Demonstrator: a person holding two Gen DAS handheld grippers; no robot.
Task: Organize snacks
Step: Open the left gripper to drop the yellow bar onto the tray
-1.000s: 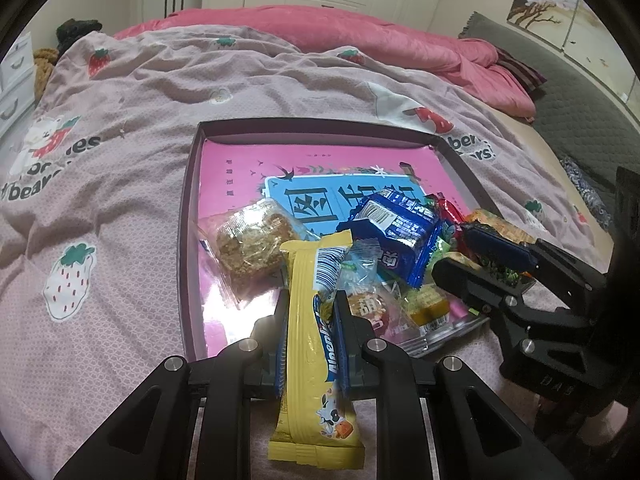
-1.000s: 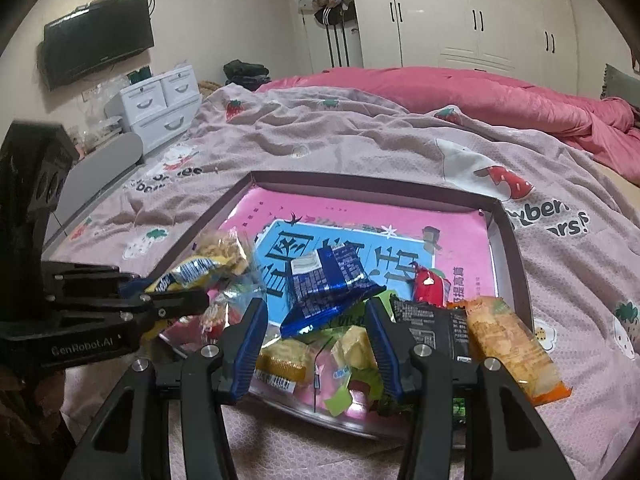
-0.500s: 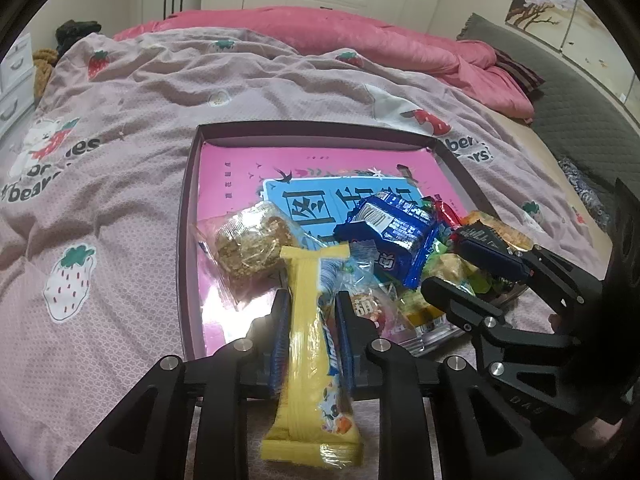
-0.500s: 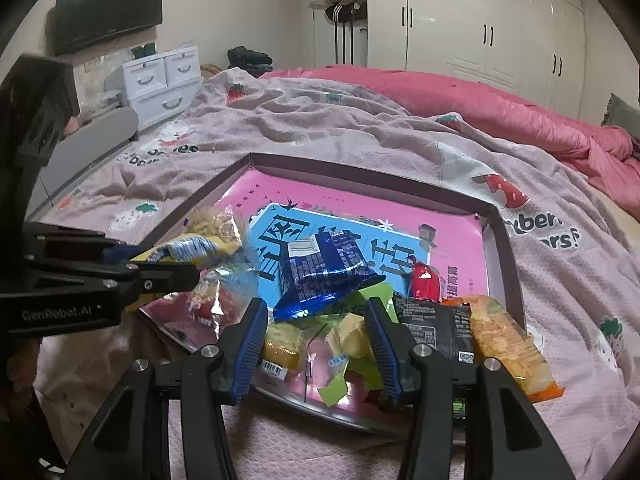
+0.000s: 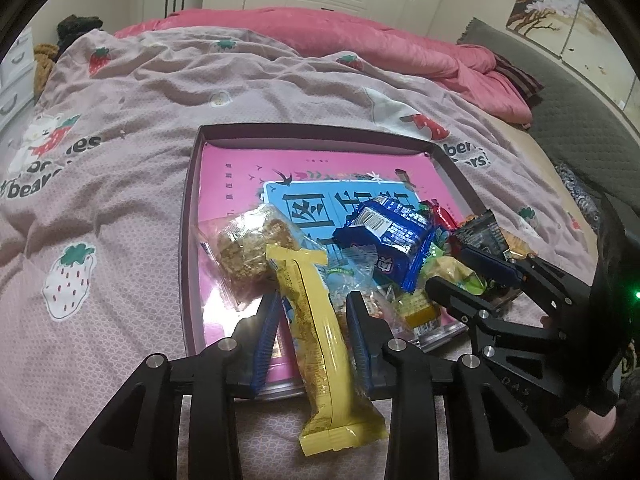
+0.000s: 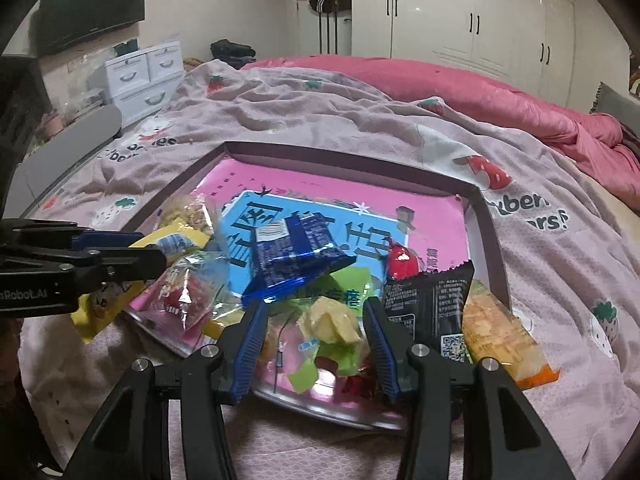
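A shallow tray (image 5: 190,216) with a pink and blue printed floor lies on the bedspread. Snacks are piled at its near end. A long yellow bar (image 5: 320,340) lies between the fingers of my left gripper (image 5: 314,300). Its jaws are opening and the pads stand clear of the wrapper, whose near end hangs over the tray's front rim. My right gripper (image 6: 315,304) is open over green and yellow wrapped sweets (image 6: 328,320), just below a blue packet (image 6: 296,256). A black packet (image 6: 428,300) and an orange packet (image 6: 500,344) lie to its right.
A clear bag of oat cakes (image 5: 248,252) sits left of the yellow bar. A red sweet (image 6: 402,262) lies beside the blue packet. The far half of the tray (image 6: 486,232) shows only its printed floor. A pink quilt (image 5: 360,40) is bunched behind.
The left jaws were shut on the yellow bar and have now parted from it; the bar has sagged and tilted. The right gripper has edged closer to the snack pile.
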